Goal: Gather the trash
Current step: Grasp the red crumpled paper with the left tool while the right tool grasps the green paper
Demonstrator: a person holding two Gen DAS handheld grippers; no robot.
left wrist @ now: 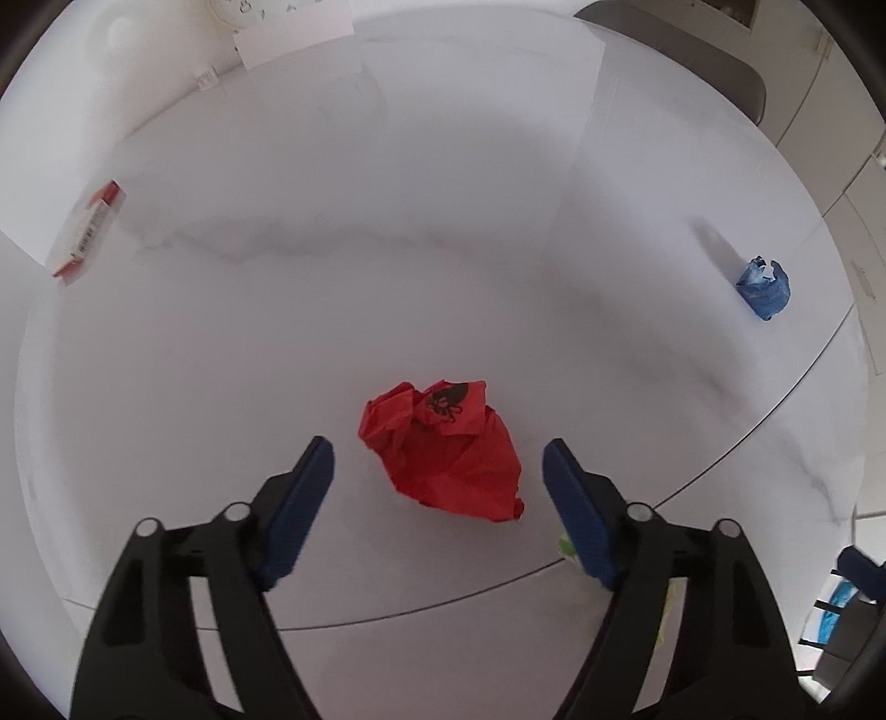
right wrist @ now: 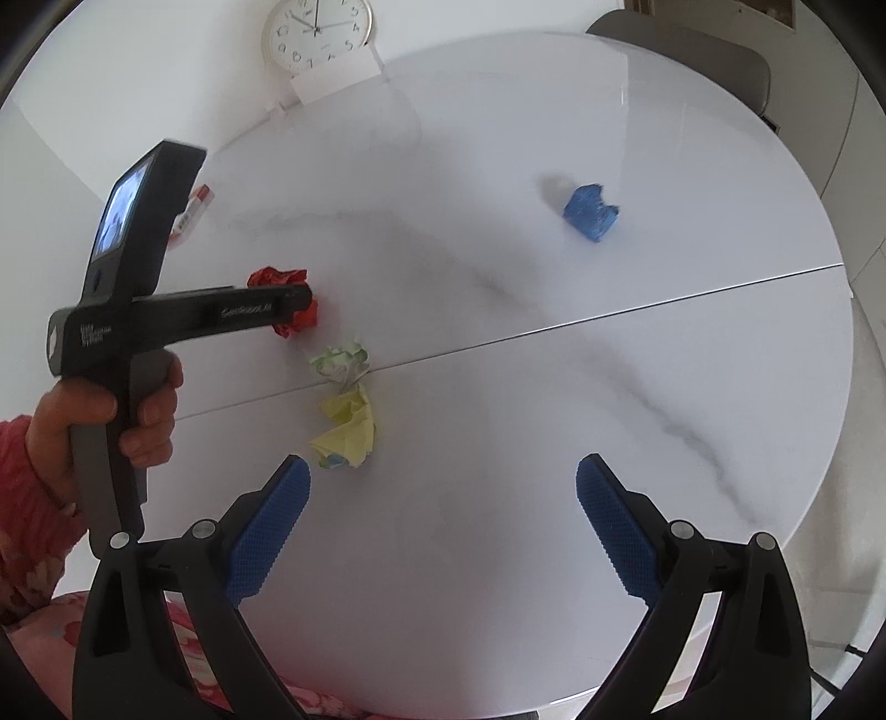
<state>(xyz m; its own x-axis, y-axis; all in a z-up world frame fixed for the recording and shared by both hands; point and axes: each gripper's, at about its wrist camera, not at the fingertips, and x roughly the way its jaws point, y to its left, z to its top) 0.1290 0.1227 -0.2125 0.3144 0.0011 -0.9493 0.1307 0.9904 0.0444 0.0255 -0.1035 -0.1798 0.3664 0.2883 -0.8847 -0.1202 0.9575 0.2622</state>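
Note:
A crumpled red paper lies on the white round table. My left gripper is open and straddles it from above, with its blue pads clear of it on both sides. From the right wrist, the same red paper shows partly behind a left finger. A blue wad sits far right. A green-white wad and a yellow wad lie just ahead-left of my right gripper, which is open with nothing between its fingers.
A small red and white box lies at the table's left edge. A wall clock hangs behind and a grey chair stands at the far side. A hand in a red sleeve holds the left tool. A seam crosses the tabletop.

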